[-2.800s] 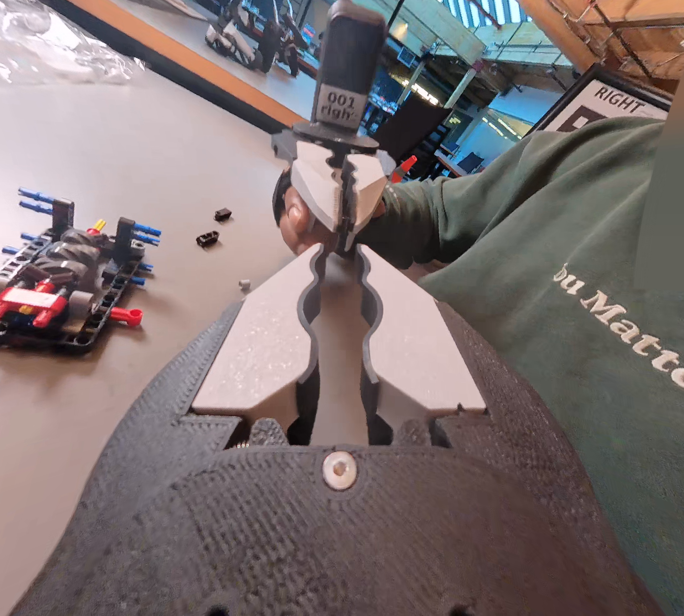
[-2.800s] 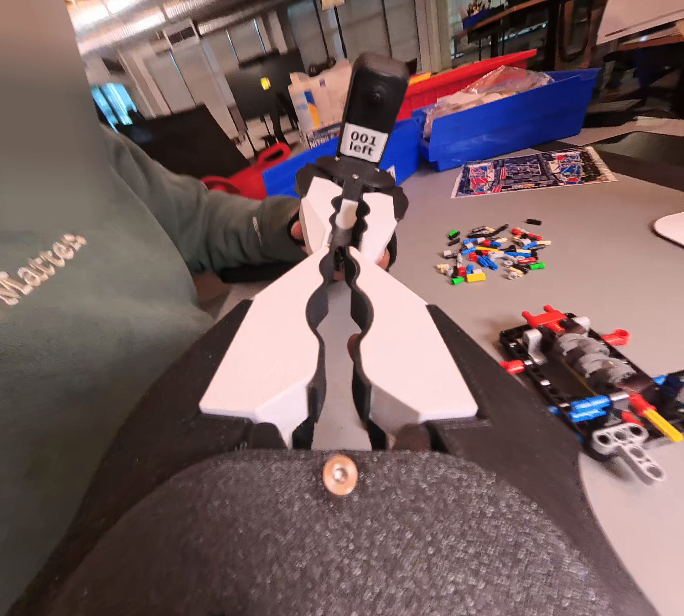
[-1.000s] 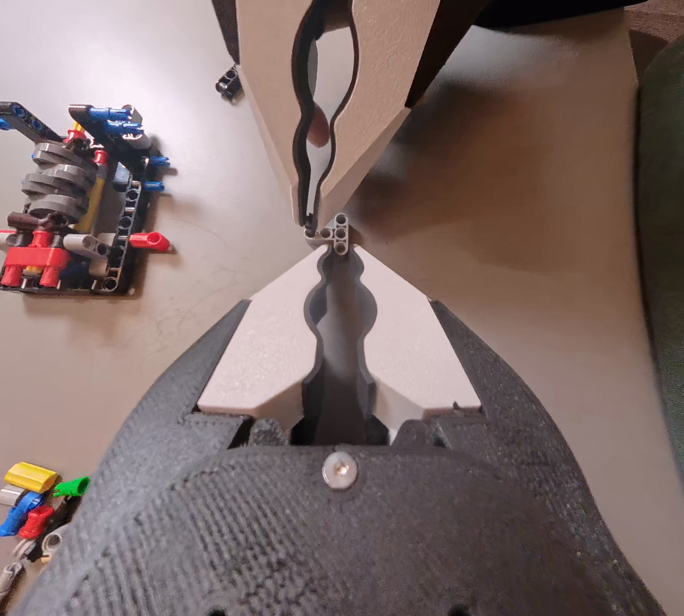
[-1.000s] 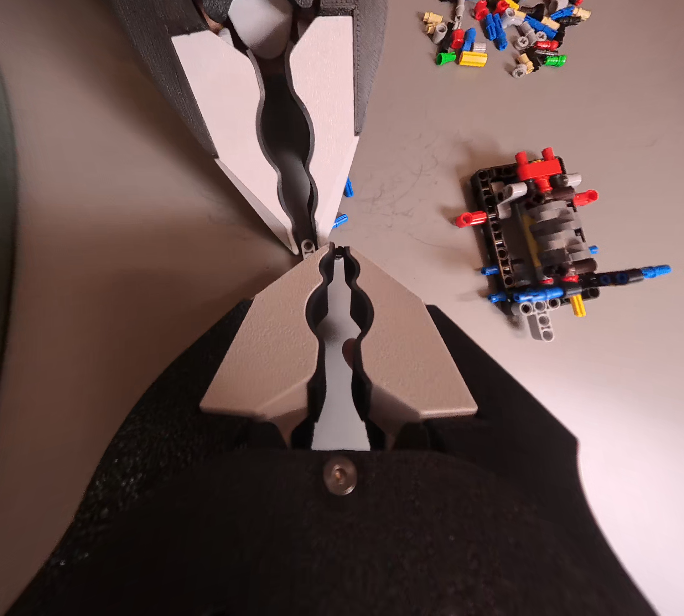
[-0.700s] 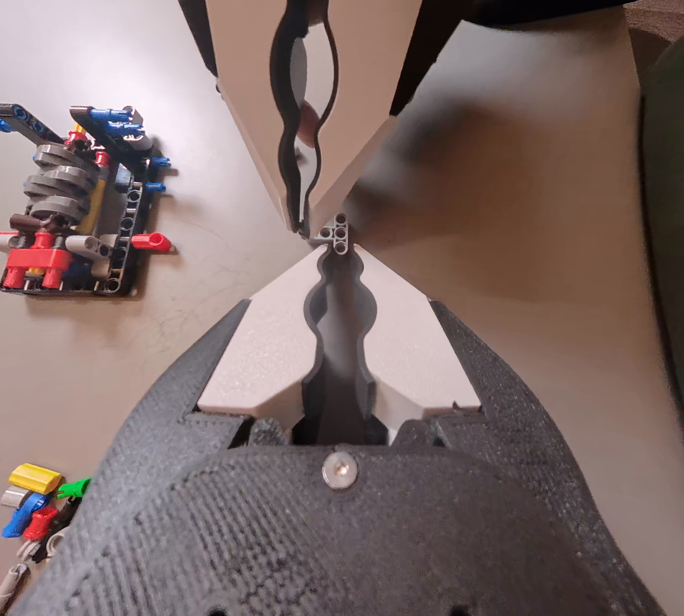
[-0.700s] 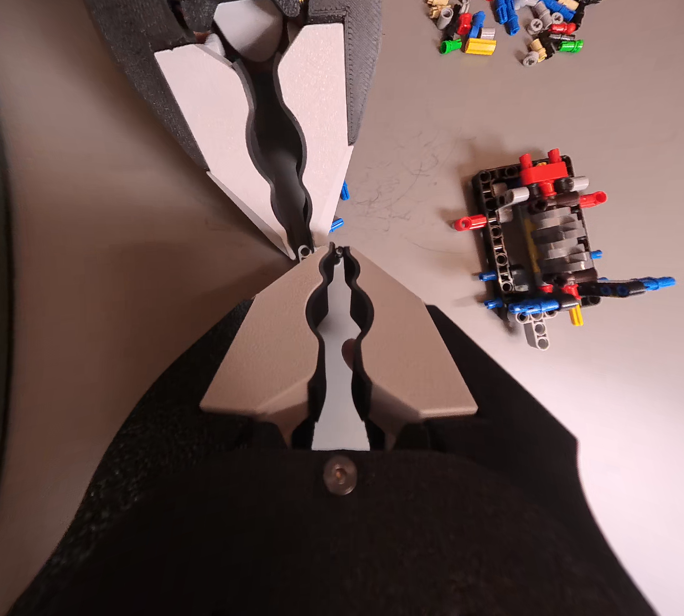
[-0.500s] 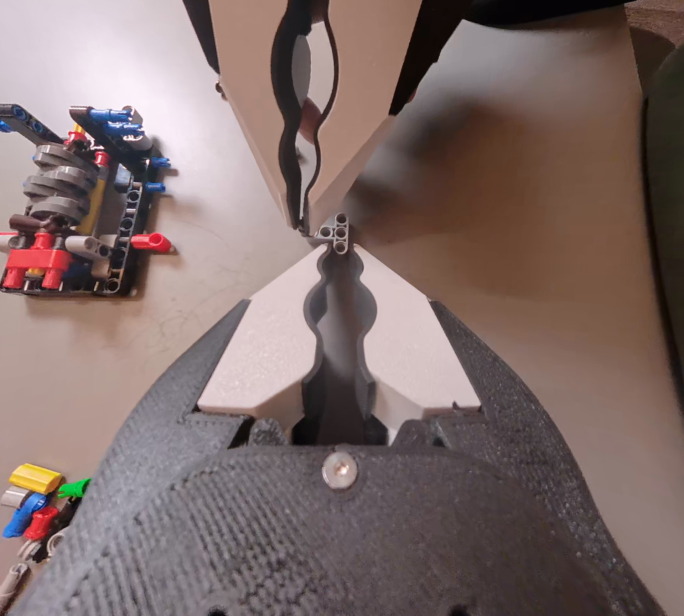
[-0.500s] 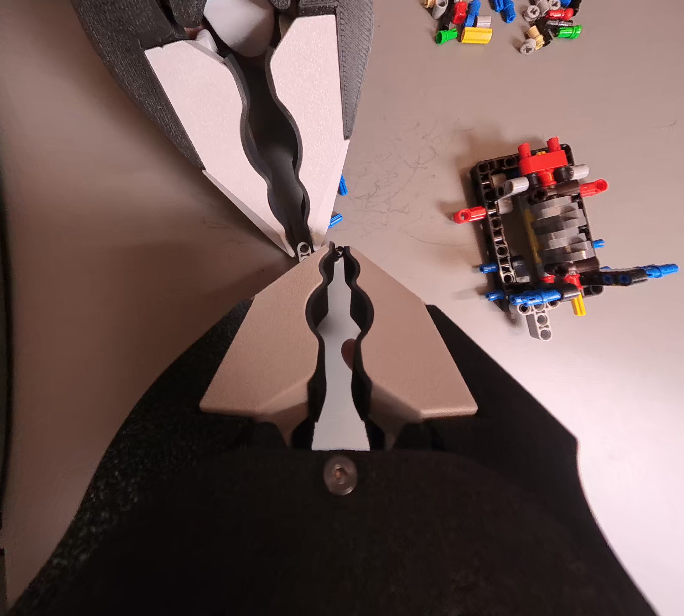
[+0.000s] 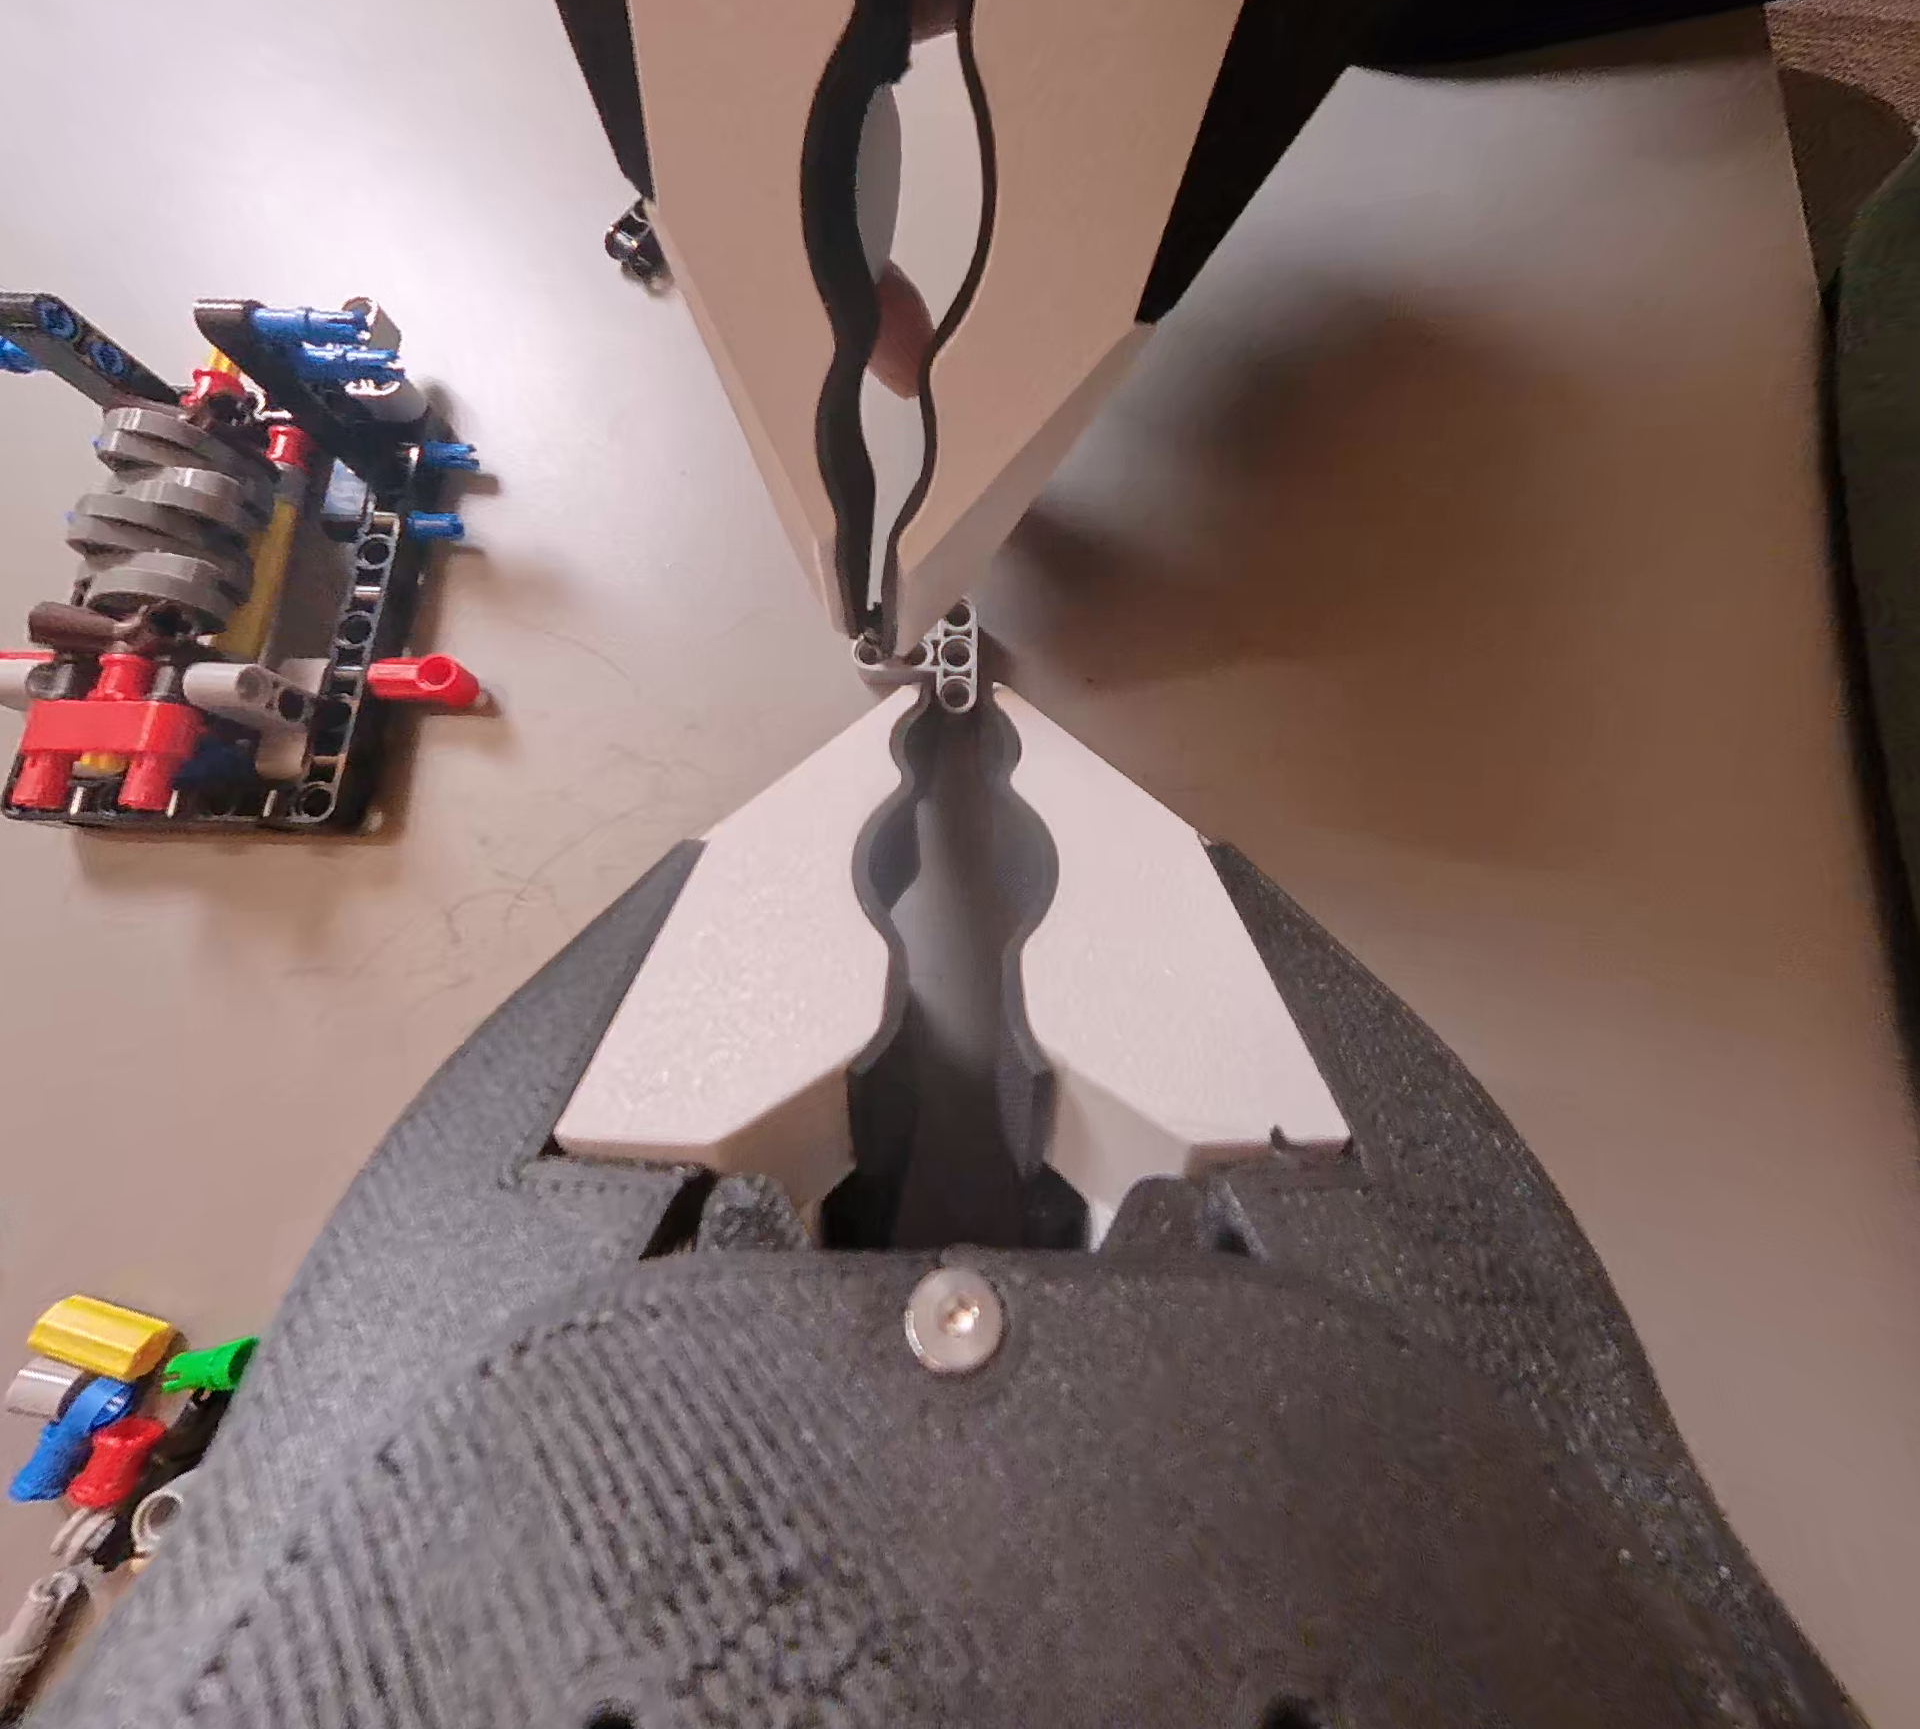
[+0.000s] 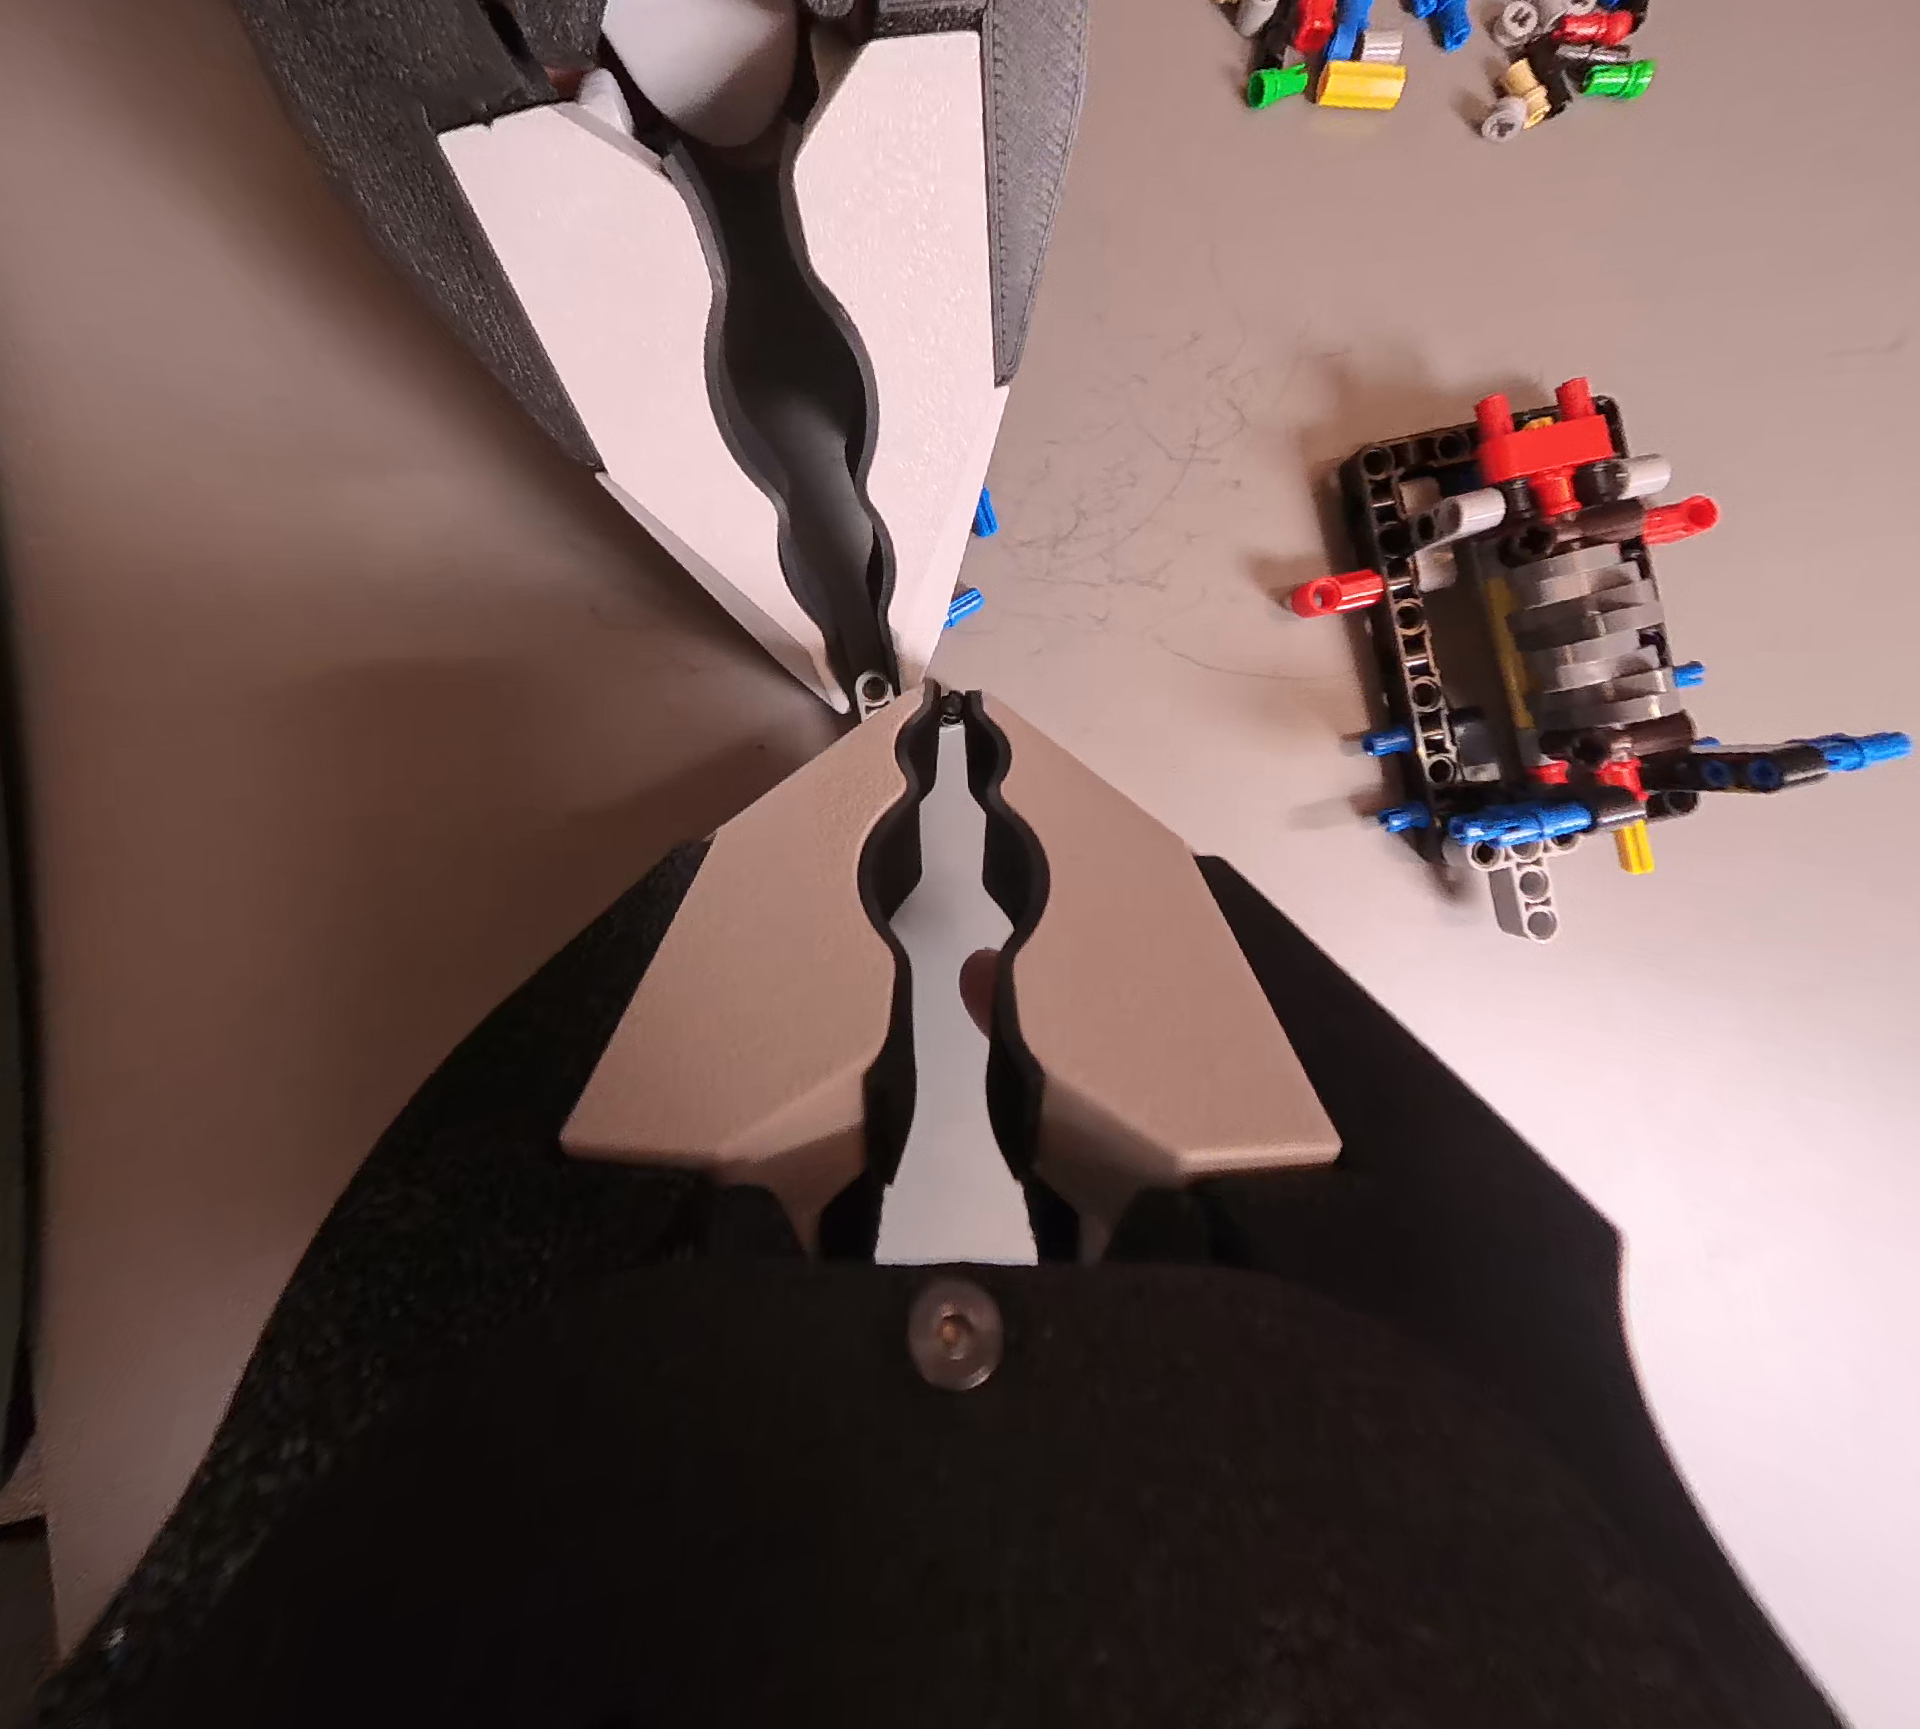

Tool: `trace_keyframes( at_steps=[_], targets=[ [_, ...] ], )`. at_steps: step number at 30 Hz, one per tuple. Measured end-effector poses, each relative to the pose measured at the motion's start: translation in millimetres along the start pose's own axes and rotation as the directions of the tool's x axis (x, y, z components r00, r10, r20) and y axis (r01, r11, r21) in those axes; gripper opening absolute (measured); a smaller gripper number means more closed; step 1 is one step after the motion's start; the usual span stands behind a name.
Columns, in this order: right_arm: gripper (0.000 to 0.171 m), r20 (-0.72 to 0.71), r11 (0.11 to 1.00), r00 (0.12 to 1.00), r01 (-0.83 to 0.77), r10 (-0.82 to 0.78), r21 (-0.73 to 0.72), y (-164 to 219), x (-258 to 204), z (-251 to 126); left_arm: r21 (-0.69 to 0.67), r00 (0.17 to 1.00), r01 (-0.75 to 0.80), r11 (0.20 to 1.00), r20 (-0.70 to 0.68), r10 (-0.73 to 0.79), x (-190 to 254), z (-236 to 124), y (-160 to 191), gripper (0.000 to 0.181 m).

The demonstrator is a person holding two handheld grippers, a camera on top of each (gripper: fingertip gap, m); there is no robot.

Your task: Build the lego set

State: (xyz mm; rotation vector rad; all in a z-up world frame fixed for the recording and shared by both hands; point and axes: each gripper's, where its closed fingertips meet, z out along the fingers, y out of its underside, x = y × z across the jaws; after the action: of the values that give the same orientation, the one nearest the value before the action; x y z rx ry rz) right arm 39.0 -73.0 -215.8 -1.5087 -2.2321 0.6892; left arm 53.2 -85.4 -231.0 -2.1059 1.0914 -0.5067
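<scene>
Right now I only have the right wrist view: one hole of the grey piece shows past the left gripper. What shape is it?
Observer: The grey beam, clamped in the left gripper, is a three-hole column with a short arm branching sideways.
Operator: Where is my black pin against it?
Observer: The right gripper holds the black pin at that arm's end hole; seating unclear.
Operator: Anything loose near me?
Observer: A black connector lies beside your finger.
</scene>
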Motion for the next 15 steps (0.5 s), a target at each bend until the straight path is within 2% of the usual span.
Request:
trace_keyframes(
  at_steps=[10,15],
  targets=[
    [0.002,-0.001,1.000,1.000,0.003,-0.003,-0.019,0.1,2.0,2.3,-0.002,1.000,-0.004,1.000,0.000,0.004,0.1,0.0,0.0,0.006],
    [0.004,-0.019,0.987,0.995,0.090,-0.093,-0.134,7.6,0.9,7.4,-0.003,1.000,-0.013,1.000,0.003,0.013,0.4,0.1,0.2,0.006]
  ],
)
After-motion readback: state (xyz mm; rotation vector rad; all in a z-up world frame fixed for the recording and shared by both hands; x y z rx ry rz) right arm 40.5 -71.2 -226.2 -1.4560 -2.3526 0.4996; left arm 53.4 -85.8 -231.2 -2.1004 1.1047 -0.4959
